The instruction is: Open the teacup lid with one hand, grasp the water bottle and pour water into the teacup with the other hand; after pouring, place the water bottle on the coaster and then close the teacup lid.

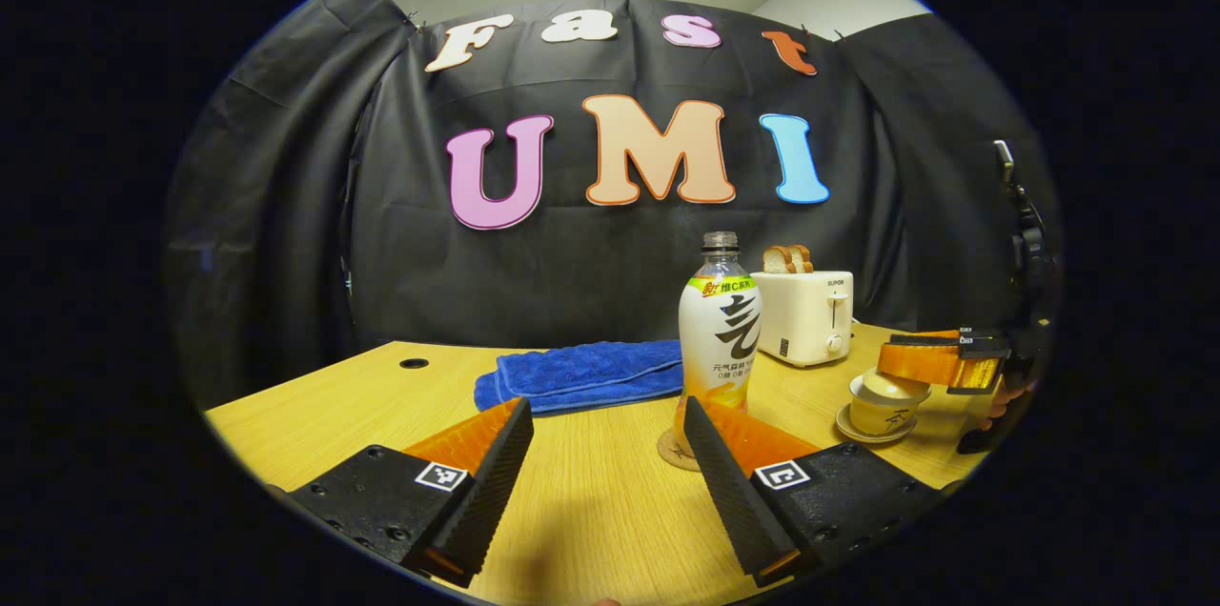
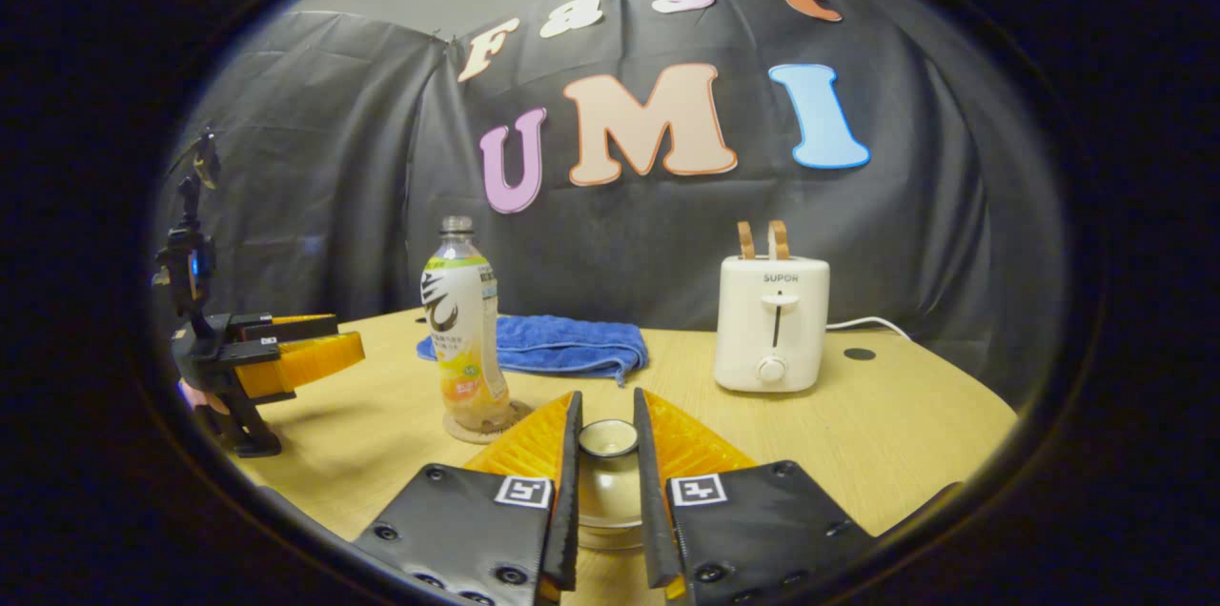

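Left gripper view: left tool (image 1: 607, 454) released, fingers spread wide at 6 o'clock above the bare wooden desk (image 1: 591, 501), gripping nothing. Water bottle (image 1: 720, 339) upright just past the right finger, at about 4 o'clock from centre, standing on the round coaster (image 1: 670, 450), cap off. Blue towel (image 1: 581, 374) folded flat behind, left of the bottle. White toaster (image 1: 803, 315) with bread slices in its slots farther back at 3 o'clock. Teacup (image 1: 882, 406) on its saucer near the desk's right edge, lid resting on the cup. Right tool (image 1: 939, 364) reaching in from 3 o'clock at lid height; hard to tell from this angle whether touching.

Right gripper view: right tool (image 2: 606, 439) clenched narrowly at 6 o'clock, both fingers pressing on the knob of the teacup lid (image 2: 607, 437), teacup (image 2: 610, 501) directly beneath between the fingers. Water bottle (image 2: 464, 330) upright on the coaster (image 2: 467, 433) at 9 o'clock of the lid, apart from it. Blue towel (image 2: 562, 344) behind the bottle. Toaster (image 2: 772, 320) at 2 o'clock, cord trailing right. Left tool (image 2: 315, 339) at far 9 o'clock, above the desk (image 2: 858, 434), pointing toward the bottle, well apart from it.
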The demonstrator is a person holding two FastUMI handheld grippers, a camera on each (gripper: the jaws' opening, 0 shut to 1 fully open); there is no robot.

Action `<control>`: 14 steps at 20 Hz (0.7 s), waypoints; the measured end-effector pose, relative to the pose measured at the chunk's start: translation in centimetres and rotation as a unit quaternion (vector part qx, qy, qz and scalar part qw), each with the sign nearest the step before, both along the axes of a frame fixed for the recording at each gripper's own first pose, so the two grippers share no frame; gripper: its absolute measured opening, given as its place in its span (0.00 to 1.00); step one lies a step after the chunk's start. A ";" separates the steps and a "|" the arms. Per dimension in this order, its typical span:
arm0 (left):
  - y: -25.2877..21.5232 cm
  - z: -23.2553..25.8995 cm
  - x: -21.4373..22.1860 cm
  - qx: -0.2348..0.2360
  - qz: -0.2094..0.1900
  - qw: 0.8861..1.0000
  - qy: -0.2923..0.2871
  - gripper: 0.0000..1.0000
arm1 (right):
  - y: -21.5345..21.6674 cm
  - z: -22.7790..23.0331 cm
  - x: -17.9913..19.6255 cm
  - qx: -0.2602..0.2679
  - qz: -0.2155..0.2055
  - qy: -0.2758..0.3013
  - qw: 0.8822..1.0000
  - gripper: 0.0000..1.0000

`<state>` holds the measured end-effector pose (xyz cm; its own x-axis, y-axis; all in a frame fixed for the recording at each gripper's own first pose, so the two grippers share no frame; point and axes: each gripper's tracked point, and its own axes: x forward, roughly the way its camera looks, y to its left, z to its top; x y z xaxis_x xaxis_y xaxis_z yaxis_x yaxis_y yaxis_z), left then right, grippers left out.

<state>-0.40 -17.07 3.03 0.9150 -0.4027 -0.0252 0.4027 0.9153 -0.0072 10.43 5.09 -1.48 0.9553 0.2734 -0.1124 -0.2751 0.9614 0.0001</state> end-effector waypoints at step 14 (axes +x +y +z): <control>-0.1 0.0 0.1 0.001 0.000 1.000 0.001 0.93 | -0.8 0.2 -0.6 0.002 -0.012 -0.001 1.000 0.65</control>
<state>-0.34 -17.12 3.06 0.9151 -0.4023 -0.0279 0.4023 0.9155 -0.0067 9.78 4.31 -1.30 0.9619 0.2507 -0.1091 -0.2519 0.9678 0.0028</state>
